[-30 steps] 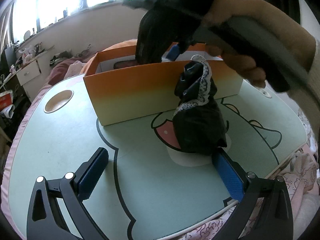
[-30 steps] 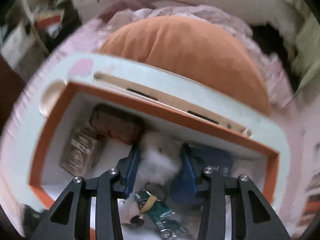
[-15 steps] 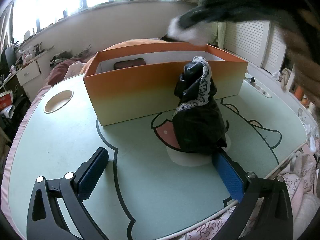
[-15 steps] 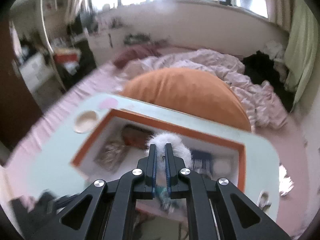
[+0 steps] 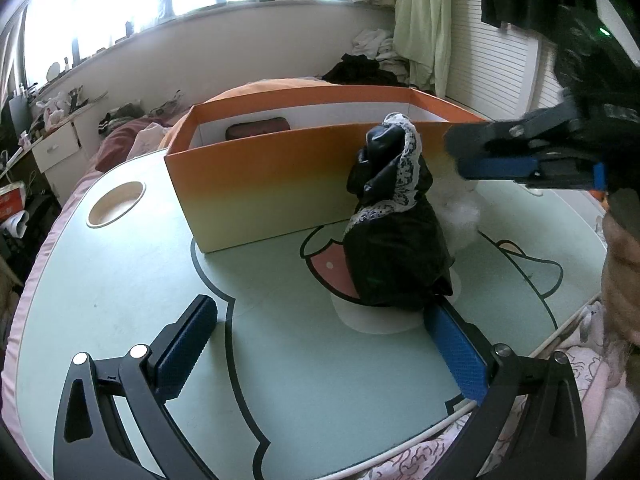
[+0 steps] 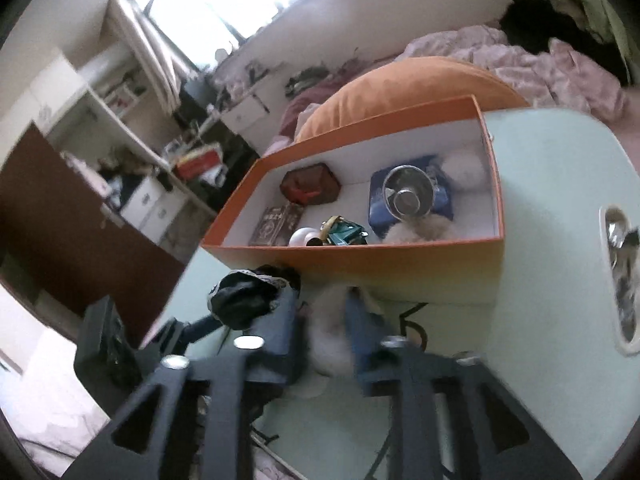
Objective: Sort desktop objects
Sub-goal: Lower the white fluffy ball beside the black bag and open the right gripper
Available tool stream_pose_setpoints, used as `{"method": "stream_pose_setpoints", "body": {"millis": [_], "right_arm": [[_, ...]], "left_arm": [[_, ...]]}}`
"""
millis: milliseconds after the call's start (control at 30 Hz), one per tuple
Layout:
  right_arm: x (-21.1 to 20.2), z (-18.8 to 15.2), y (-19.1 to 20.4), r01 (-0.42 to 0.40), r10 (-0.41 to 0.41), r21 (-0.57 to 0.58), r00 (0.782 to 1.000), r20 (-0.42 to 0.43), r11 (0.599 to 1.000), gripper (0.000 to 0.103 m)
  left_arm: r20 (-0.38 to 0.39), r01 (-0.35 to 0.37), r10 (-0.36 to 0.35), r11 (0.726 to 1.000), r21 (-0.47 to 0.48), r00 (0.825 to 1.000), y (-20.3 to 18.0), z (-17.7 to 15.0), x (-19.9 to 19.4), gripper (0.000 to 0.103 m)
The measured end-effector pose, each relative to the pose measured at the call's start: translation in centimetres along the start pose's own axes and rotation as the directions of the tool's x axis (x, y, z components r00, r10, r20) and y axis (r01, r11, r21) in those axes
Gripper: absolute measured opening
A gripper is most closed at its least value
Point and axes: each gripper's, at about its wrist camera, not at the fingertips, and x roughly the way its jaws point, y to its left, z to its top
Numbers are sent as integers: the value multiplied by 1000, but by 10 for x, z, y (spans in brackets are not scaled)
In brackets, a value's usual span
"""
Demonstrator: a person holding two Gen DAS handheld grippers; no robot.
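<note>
The left gripper (image 5: 320,340) hangs low over the mint table (image 5: 120,280) with its jaws spread wide and nothing between them; its right pad sits just beside the base of a black bag (image 5: 394,252) trimmed with white lace, and whether it touches cannot be told. The bag stands upright in front of the orange box (image 5: 260,176) and hides part of the box's front wall.

The right gripper (image 6: 322,320) has just been opening its jaws, and a white fluffy puff (image 6: 328,328) lies between them on the table, close to the box's front wall. Motion blur smears the fingers, so whether the pads press the puff cannot be told. From the left wrist view the puff (image 5: 460,216) is half hidden behind the bag, and the right gripper (image 5: 464,156) is cut off by the frame edge.

Inside the box, the right wrist view shows a dark red case (image 6: 310,184), a brown booklet (image 6: 276,224), a green toy car (image 6: 344,232), a blue pack (image 6: 412,196) with a shiny metal piece on it, and more white fluff (image 6: 464,168); the near wall hides their lower parts
</note>
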Motion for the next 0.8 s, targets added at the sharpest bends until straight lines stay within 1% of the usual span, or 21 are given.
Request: {"method": "stream_pose_setpoints", "body": {"millis": [33, 67, 100, 167, 200, 267, 300, 333, 367, 400, 433, 467, 633, 733, 767, 800], "right_arm": [[-8, -6, 1, 13, -13, -11, 999, 42, 1000, 52], [-15, -11, 3, 39, -37, -34, 997, 68, 999, 54], [-19, -17, 6, 84, -79, -64, 994, 79, 994, 59], [-23, -29, 10, 175, -167, -110, 982, 84, 978, 61], [-23, -39, 13, 236, -227, -143, 971, 73, 961, 61], [-19, -53, 16, 286, -283, -189, 958, 43, 940, 64], [-14, -60, 17, 315, -318, -212, 948, 22, 925, 69], [-9, -69, 21, 358, -361, -250, 932, 36, 899, 72], [-6, -73, 24, 396, -396, -274, 916, 55, 877, 78], [3, -80, 27, 457, -459, -315, 886, 75, 832, 95], [5, -83, 27, 463, -457, -319, 884, 98, 827, 103], [5, -84, 24, 453, -442, -314, 890, 110, 835, 103], [7, -87, 19, 457, -439, -309, 889, 129, 834, 103], [5, -90, 20, 456, -436, -307, 890, 135, 835, 103], [5, -89, 20, 456, -436, -307, 890, 136, 835, 103], [6, -86, 20, 457, -436, -306, 889, 136, 835, 103]], "left_arm": [[0, 0, 0, 1000, 0, 1000, 0, 0, 0, 103], [0, 0, 0, 1000, 0, 1000, 0, 0, 0, 103], [0, 0, 0, 1000, 0, 1000, 0, 0, 0, 103], [1, 1, -1, 1000, 1, 1000, 0, 0, 0, 103], [2, 2, -2, 1000, 2, 1000, 0, 0, 0, 103], [1, 3, -3, 1000, 4, 1000, 0, 0, 0, 103], [2, 5, -5, 1000, 5, 1000, -2, -4, -2, 103], [2, 4, -5, 1000, 9, 1000, -2, -3, -2, 103], [3, 6, -6, 1000, 9, 1000, -1, -3, -2, 103], [0, 6, -6, 1000, 10, 1000, 0, -2, 0, 103], [-1, 0, 0, 1000, 2, 1000, 1, 0, 1, 103], [0, -2, 2, 1000, -2, 1000, 3, -1, 1, 103], [-11, 11, -11, 1000, 16, 1000, 2, -2, 0, 103], [-37, 52, -50, 998, 44, 998, 1, -4, -5, 101], [-40, 63, -61, 997, 50, 997, 2, -4, -7, 95], [-39, 77, -74, 995, 59, 996, 3, -3, -12, 85]]}}
